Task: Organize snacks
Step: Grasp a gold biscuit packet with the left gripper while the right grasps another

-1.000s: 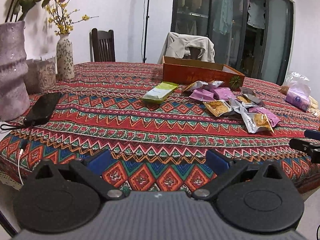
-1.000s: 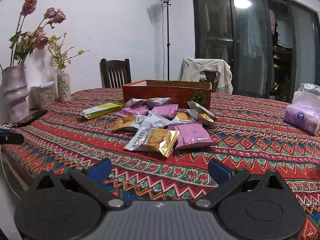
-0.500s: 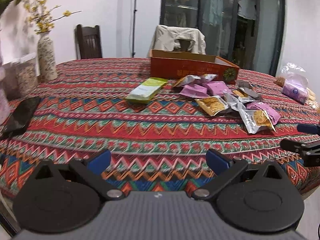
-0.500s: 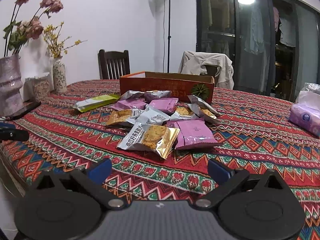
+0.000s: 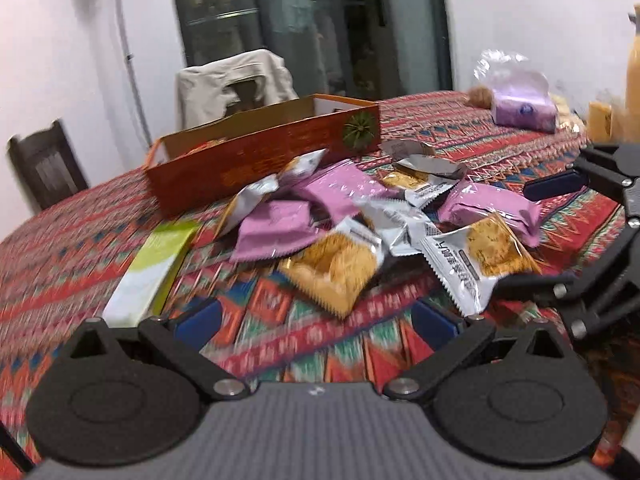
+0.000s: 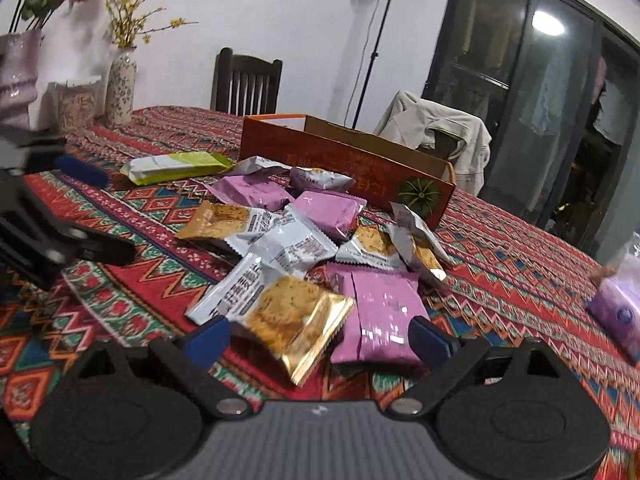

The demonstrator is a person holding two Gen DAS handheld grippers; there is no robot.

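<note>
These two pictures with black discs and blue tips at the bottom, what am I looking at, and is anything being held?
Each picture comes from a camera mounted on a hand-held claw, looking forward along its two blue-tipped fingers. A person carries one in each hand; there is no robot arm.

The first is the left claw: open and empty. The right claw pokes in at its right edge.

The second is the right claw: its jaws are closing around the near corner of a gold cracker packet, but the pads do not press on it.

On the patterned tablecloth lies a heap of snack packets, pink, silver and gold, plus a green packet apart. Behind them stands an open orange box.
</note>
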